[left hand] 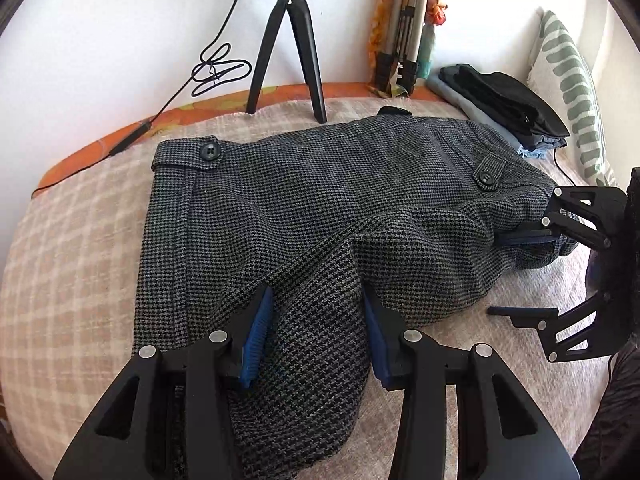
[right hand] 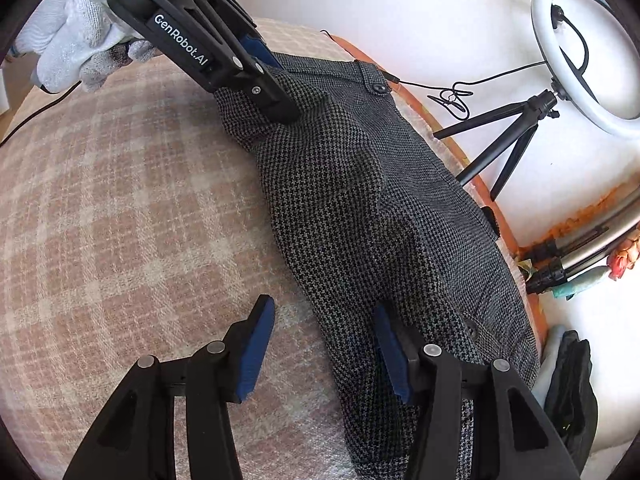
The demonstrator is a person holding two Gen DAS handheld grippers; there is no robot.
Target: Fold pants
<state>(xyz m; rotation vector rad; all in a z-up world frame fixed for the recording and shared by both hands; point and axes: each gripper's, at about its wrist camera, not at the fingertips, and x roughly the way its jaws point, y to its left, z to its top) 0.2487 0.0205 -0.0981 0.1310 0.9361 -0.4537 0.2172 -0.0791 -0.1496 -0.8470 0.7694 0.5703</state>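
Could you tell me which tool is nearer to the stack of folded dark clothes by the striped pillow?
Right. The right tool sits at the pants' end nearest the stack of folded clothes. The left tool straddles a fold at the pants' near edge, farther from the stack.

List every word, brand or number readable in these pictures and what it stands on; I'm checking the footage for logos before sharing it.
"GenRobot.AI": white lettering on the black body of the left gripper, in the right wrist view.
A smaller white line near the top edge of that same gripper: cut off and too blurred to read.
Nothing readable on the grey houndstooth pants, the black tripod or the white ring light.
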